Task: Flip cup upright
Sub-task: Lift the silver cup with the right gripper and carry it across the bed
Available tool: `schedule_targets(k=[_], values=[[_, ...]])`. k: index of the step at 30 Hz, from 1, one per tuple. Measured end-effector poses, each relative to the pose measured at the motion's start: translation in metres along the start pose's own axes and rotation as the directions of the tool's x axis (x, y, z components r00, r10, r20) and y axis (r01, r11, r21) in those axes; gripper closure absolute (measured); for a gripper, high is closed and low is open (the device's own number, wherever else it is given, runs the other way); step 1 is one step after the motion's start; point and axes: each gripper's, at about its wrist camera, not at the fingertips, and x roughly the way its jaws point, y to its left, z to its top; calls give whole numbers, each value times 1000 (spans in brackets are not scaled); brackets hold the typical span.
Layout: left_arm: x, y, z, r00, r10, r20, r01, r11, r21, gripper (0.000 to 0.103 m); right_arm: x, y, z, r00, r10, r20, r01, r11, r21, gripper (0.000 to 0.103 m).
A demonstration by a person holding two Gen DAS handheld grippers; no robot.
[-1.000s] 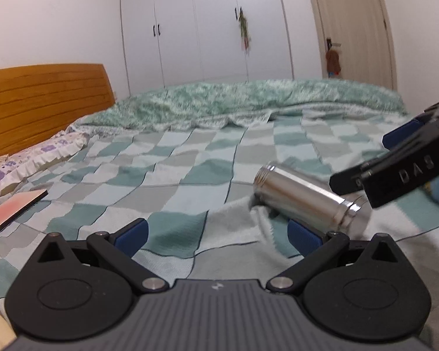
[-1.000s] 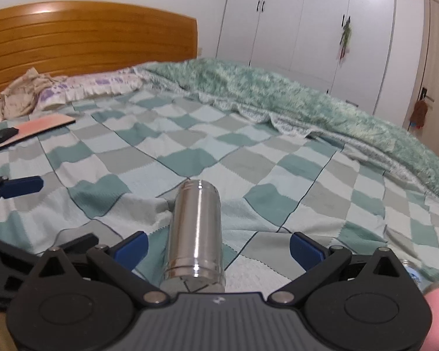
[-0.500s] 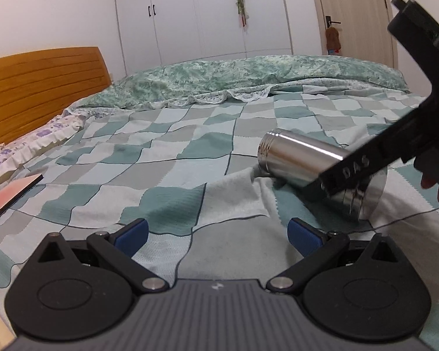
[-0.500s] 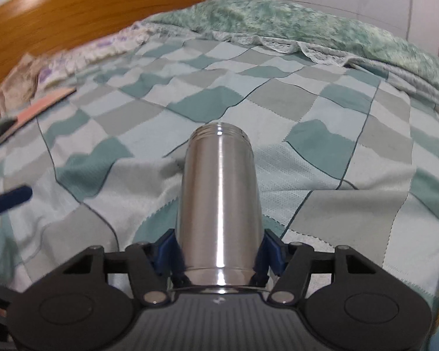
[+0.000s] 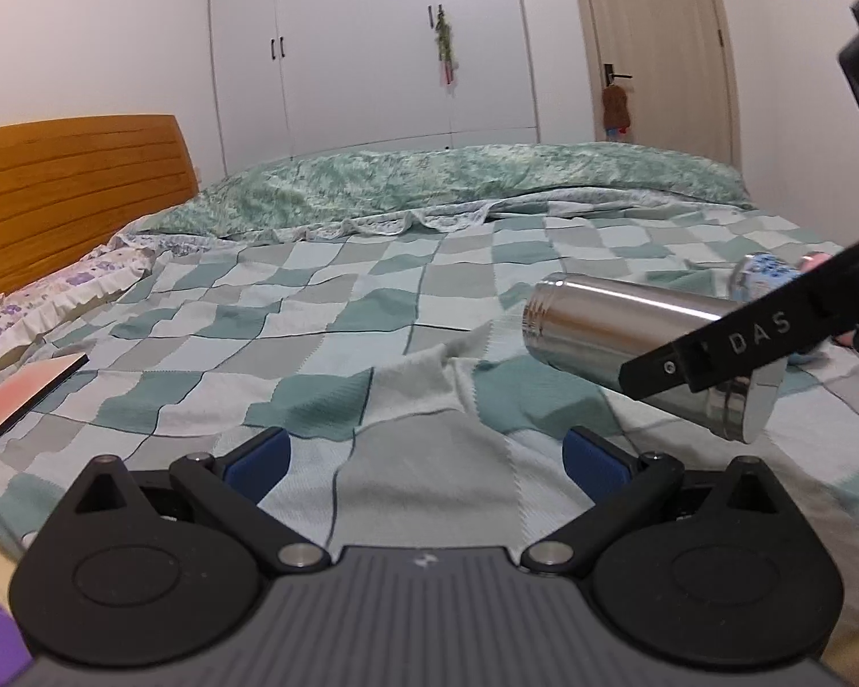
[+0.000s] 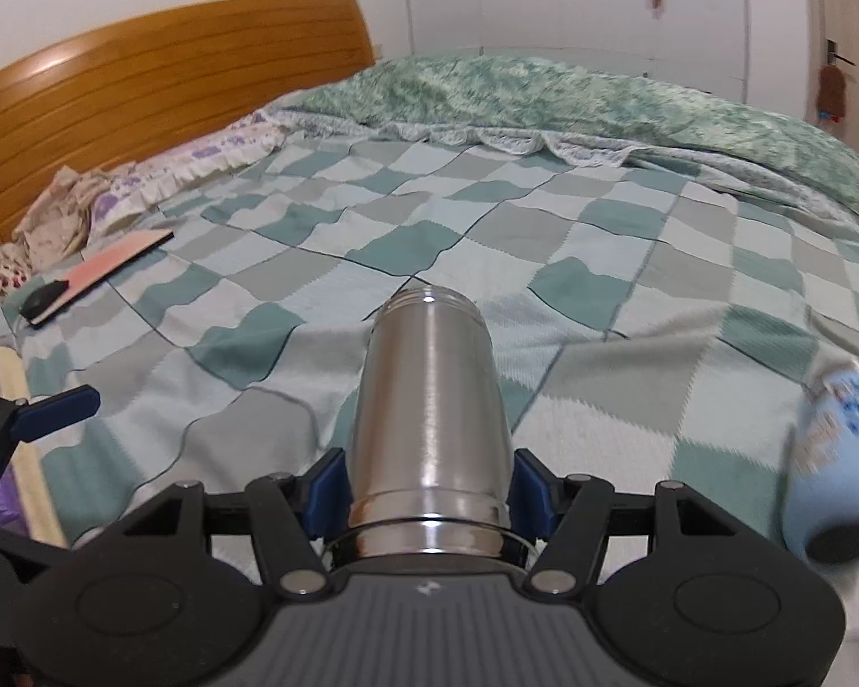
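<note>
1. The right gripper (image 6: pixel 429 492), whose jaws stood wide a second ago, now clamps the steel cup (image 6: pixel 429 401) near its base.
2. The cup has risen off the bed (image 5: pixel 372 343), near-horizontal, mouth toward 12 o'clock.
3. The left gripper (image 5: pixel 424 446) idles, jaws wide and empty; tilting upright remains.

The right hand-held gripper (image 6: pixel 429 486) is clamping its blue pads (image 6: pixel 327 492) against both sides of the steel cup's (image 6: pixel 429 401) base end, holding it lengthwise and off the bed. The left hand-held gripper (image 5: pixel 424 461) is hovering low with its fingers spread wide, gripping nothing.
</note>
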Motion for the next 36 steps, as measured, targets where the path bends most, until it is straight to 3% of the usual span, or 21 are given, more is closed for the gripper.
schedule_targets(k=[8,16,30,36], values=[[-37,-18,-21,998,-63,-14,64,997,52,0,-54,-4,-60,996,-76,35,71,990,119,42],[-58,-27,-43,995,-92,-30,94,994,63,0,-75,-1,-104,985,-163,48,150,967,207,42],[-56,-22,-57,995,-76,-69,79,996,42,0,-54,19,-120,979,-205,10,197,950,244,42],[-60,-21,-57,995,-74,-63,77,996,45,0,-56,18,-119,983,-183,12,174,953,247,39]])
